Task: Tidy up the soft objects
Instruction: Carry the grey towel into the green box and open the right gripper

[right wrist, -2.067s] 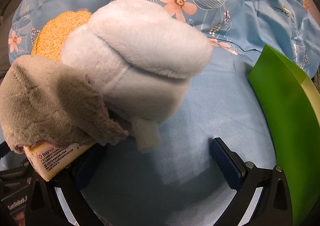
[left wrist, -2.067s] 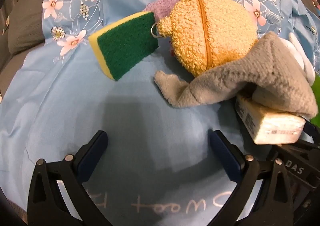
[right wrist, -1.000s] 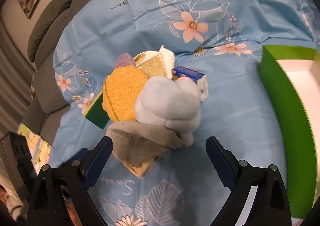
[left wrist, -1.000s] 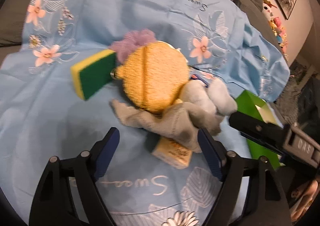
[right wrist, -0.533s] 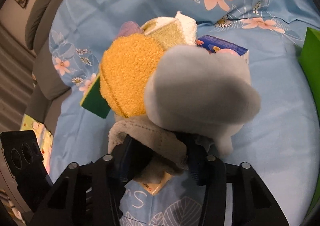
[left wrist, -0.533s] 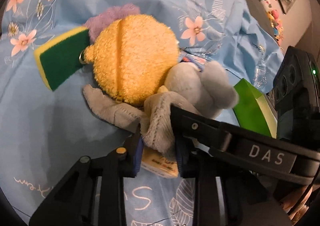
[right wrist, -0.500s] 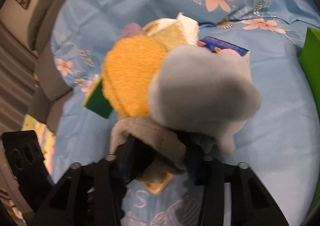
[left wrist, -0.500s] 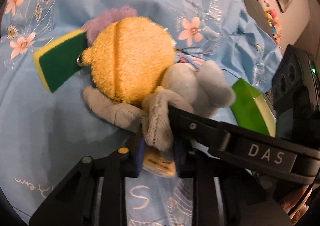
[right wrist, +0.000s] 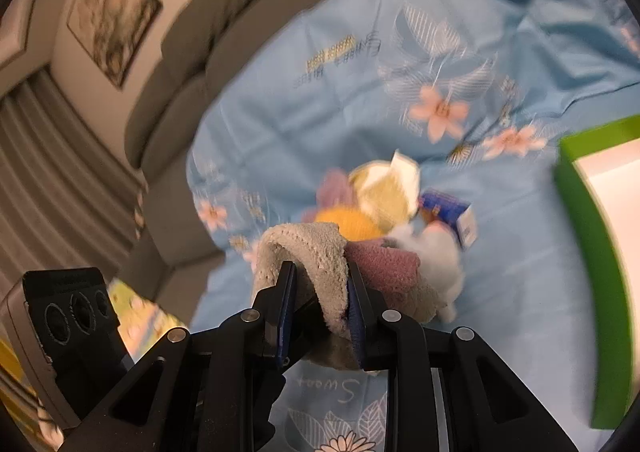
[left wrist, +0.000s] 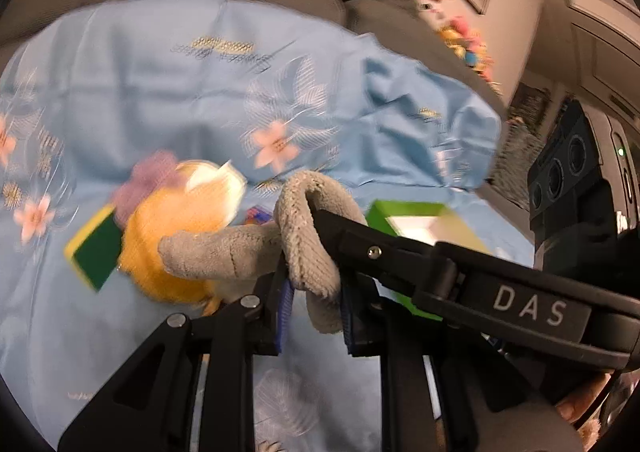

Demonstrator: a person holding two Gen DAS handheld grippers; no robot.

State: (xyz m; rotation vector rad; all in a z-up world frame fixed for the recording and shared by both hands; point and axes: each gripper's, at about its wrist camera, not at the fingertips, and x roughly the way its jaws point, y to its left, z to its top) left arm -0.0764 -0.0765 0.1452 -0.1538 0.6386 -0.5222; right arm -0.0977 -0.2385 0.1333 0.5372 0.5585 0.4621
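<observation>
Nubby grey cloth (left wrist: pixel 308 236) hangs folded, pinched by both grippers.

The left claw (left wrist: pixel 314 312) is clamped on a fold of the grey cloth (left wrist: pixel 308 236), with the right claw's arm (left wrist: pixel 460 284) crossing from the right and touching the same cloth. Behind it on the blue flowered sheet (left wrist: pixel 160 92) lie an orange plush pouch (left wrist: pixel 168 236), a green-and-yellow sponge (left wrist: pixel 94 248) to its left, and a green box (left wrist: pixel 404 216) to the right.

Motion blur smears the orange plush (left wrist: pixel 160 248) and sponge (left wrist: pixel 94 248).
</observation>
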